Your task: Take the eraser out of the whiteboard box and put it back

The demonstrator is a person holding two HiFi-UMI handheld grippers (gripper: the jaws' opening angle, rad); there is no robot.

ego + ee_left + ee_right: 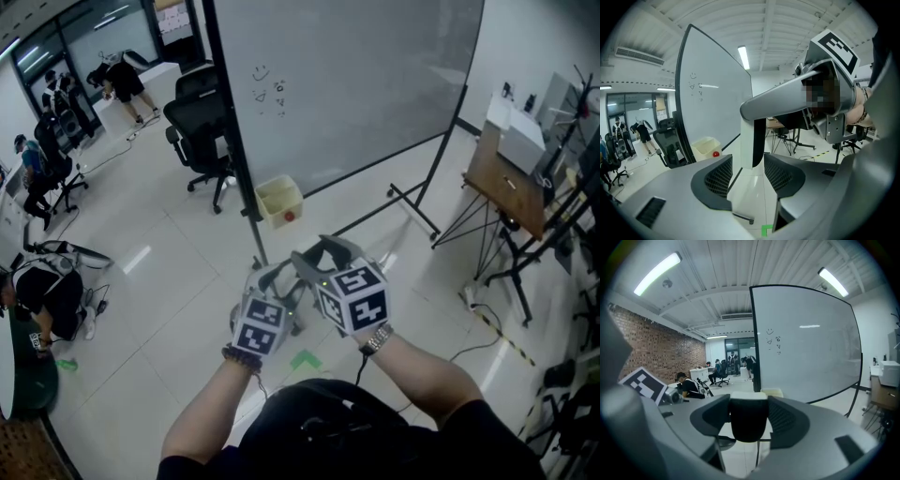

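The eraser (748, 420), black with a white top, stands upright between the pads of my right gripper (749, 404), which is shut on it. In the left gripper view the same eraser (752, 131) hangs from the right gripper's grey jaw, and it sits between the spread jaws of my left gripper (749, 165), which is open and does not press on it. Both grippers, left gripper (274, 278) and right gripper (319, 255), meet in front of me. Ahead, the cream whiteboard box (278, 200) hangs at the foot of the whiteboard (347, 84) with a red thing (289, 216) in it.
A black office chair (202, 131) stands left of the board. The board's stand legs (412, 202) spread over the floor. A wooden desk (506, 178) with equipment is at the right. People sit and stand at the far left. A green tape mark (305, 359) lies below the grippers.
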